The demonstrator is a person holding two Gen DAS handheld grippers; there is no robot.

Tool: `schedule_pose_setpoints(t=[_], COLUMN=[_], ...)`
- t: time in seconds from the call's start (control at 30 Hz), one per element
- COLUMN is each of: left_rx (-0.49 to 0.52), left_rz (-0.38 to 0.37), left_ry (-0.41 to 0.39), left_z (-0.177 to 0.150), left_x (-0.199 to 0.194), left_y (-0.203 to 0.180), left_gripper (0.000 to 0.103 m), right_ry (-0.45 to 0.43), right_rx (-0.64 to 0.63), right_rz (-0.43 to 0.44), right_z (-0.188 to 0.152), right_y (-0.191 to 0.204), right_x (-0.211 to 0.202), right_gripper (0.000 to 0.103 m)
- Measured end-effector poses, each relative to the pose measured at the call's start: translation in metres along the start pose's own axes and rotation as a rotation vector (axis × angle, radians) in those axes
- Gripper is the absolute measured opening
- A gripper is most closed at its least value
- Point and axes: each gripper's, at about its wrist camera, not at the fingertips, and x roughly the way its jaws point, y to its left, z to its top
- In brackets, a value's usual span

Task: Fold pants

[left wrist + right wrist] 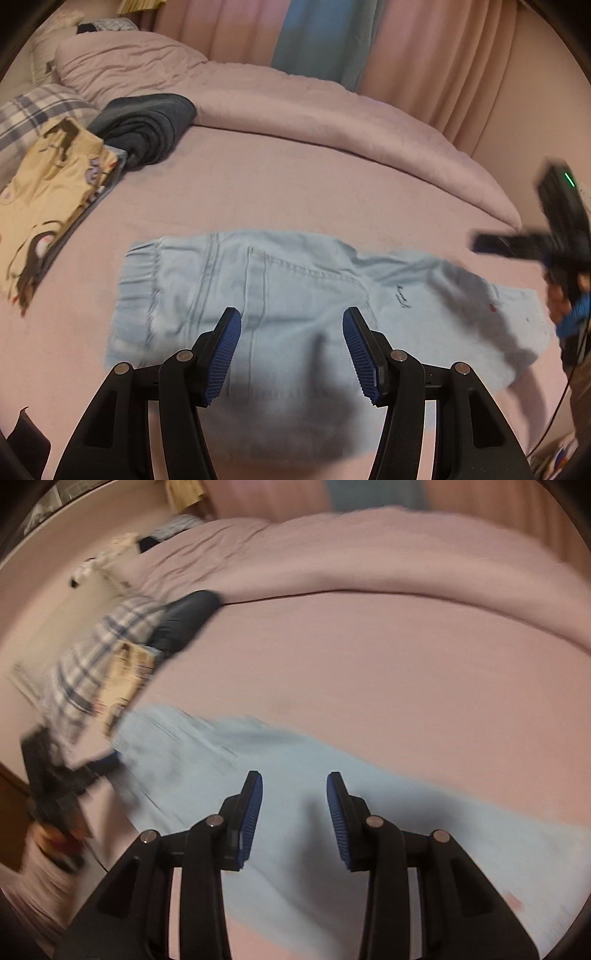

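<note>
On bed (295, 177), left wrist view: pants (280, 291), pale denim, flat, waistband at left, legs running right. Left gripper (291, 332) over seat, jaws apart, nothing held. Right gripper (565, 295) at right edge, blurred, near leg ends. Dark garment (147, 125), yellow print cloth (48, 184), plaid pillow (33, 110), duvet (295, 107), curtains (424, 55) behind.

Right wrist view: right gripper over pants, jaws apart, empty; picture blurred.

Step, judged: between folds. Next calls for pinching leg ends and carrying them toward the waistband.

Home bedroom, bed (295, 177), duvet (258, 96), curtains (424, 48)
</note>
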Motion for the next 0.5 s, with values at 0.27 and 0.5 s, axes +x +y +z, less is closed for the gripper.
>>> schedule_pose_setpoints(t=[0.27, 0.5], left_rx=[0.049, 0.078], left_rz=[0.034, 0.026], left_ry=[0.054, 0.031], left_z=[-0.023, -0.026], left_x=[0.027, 0.027], left_y=[0.015, 0.016], left_gripper=[0.057, 0.057], right_ry=[0.222, 0.294], right_rx=[0.083, -0.068], right_rz=[0.100, 0.111], right_z=[0.027, -0.036], right_y=[0.029, 0.029], right_x=[0.085, 0.086], right_gripper=[0.017, 0.009])
